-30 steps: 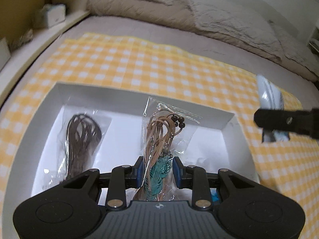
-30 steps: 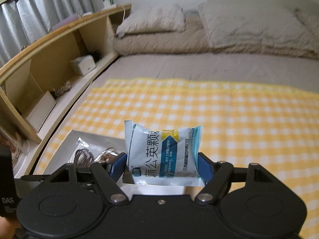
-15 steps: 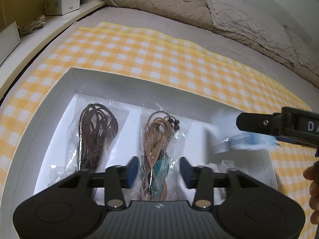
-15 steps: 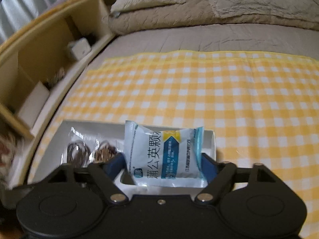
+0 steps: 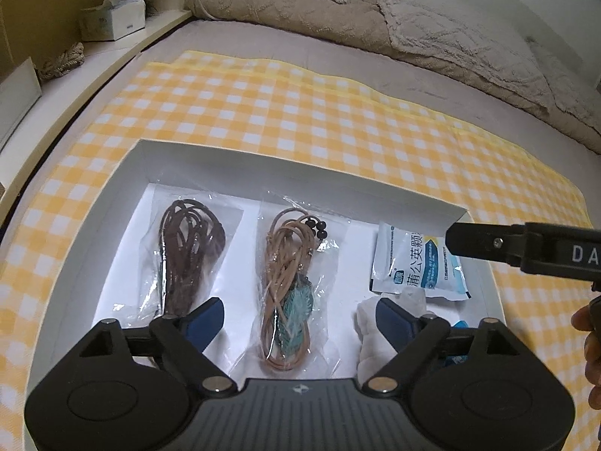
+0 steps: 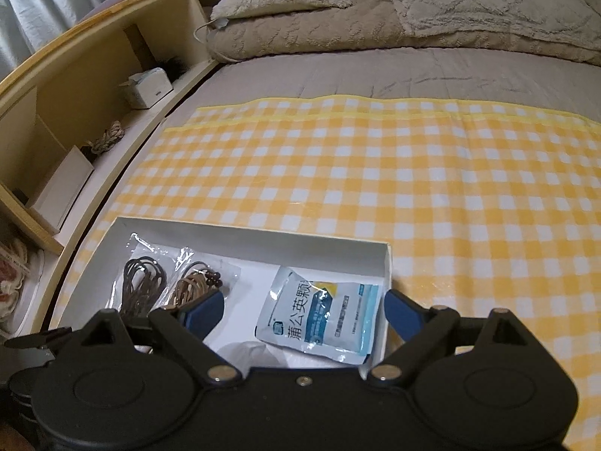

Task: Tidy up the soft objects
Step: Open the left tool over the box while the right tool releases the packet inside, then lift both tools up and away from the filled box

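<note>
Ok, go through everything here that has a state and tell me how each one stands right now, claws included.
Left claw: open, empty.
Right claw: open, empty.
White box: lidless, on the checked cloth.
Blue-and-white sachet: lying flat in the box, released.
Tan cord bag: flat in the box.
Dark brown cord bag: flat in the box.

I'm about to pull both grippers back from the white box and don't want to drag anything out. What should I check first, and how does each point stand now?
1. Right gripper open: ok, jaws spread wide.
2. Medicine sachet free of it: ok, lying flat in the white box, neither pad touching.
3. Left gripper open: ok.
4. Tan cord bag free of it: ok, lying between the spread pads, not pinched.
5. Dark cord bag inside the box: ok.
6. White soft item clear of the left gripper's right pad: cannot tell, the pad overlaps it.
</note>
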The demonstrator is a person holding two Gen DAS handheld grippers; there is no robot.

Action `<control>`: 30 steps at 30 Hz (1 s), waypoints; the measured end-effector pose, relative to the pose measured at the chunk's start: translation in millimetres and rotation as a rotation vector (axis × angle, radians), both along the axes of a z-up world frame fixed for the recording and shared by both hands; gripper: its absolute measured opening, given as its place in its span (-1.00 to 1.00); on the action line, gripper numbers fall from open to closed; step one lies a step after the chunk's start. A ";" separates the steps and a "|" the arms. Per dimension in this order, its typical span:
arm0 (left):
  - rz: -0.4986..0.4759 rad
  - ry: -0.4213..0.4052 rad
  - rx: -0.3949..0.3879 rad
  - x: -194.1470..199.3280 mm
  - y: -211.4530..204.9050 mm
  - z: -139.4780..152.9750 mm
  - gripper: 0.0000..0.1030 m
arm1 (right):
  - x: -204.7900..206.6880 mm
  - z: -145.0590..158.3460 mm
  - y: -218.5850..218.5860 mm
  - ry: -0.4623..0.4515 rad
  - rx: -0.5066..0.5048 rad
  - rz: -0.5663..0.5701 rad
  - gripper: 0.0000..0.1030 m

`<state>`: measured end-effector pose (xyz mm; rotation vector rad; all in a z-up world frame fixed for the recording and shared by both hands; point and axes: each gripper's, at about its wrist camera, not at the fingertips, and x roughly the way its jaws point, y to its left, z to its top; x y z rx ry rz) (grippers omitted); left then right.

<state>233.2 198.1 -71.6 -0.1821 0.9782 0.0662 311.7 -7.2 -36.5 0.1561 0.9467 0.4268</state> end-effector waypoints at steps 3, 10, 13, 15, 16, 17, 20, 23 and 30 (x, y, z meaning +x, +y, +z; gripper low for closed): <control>0.000 -0.011 0.004 -4.5 -0.5 6.3 0.81 | -4.8 5.9 -0.9 -0.007 0.001 0.008 0.80; -0.002 -0.061 0.033 -18.4 -0.7 33.8 0.91 | -17.4 24.4 -6.6 -0.048 0.006 0.030 0.80; 0.005 -0.090 0.042 -27.0 0.0 49.1 0.93 | -23.6 33.6 -11.1 -0.073 0.008 0.030 0.80; 0.010 -0.113 0.039 -33.0 1.4 58.9 0.98 | -28.0 40.0 -14.0 -0.090 0.008 0.030 0.81; 0.013 -0.124 0.040 -36.0 1.7 63.1 0.99 | -30.3 43.0 -15.8 -0.096 0.010 0.035 0.81; 0.014 -0.135 0.044 -38.9 1.5 67.2 0.99 | -33.0 46.7 -17.8 -0.105 0.013 0.035 0.81; 0.014 -0.169 0.077 -48.8 -0.9 80.5 1.00 | -41.8 58.5 -23.5 -0.132 0.023 0.035 0.83; 0.019 -0.198 0.098 -60.0 -2.6 93.2 1.00 | -51.1 70.8 -28.3 -0.162 0.023 0.041 0.84; 0.028 -0.261 0.148 -86.5 -13.7 119.3 1.00 | -77.3 98.5 -41.6 -0.239 0.017 0.049 0.87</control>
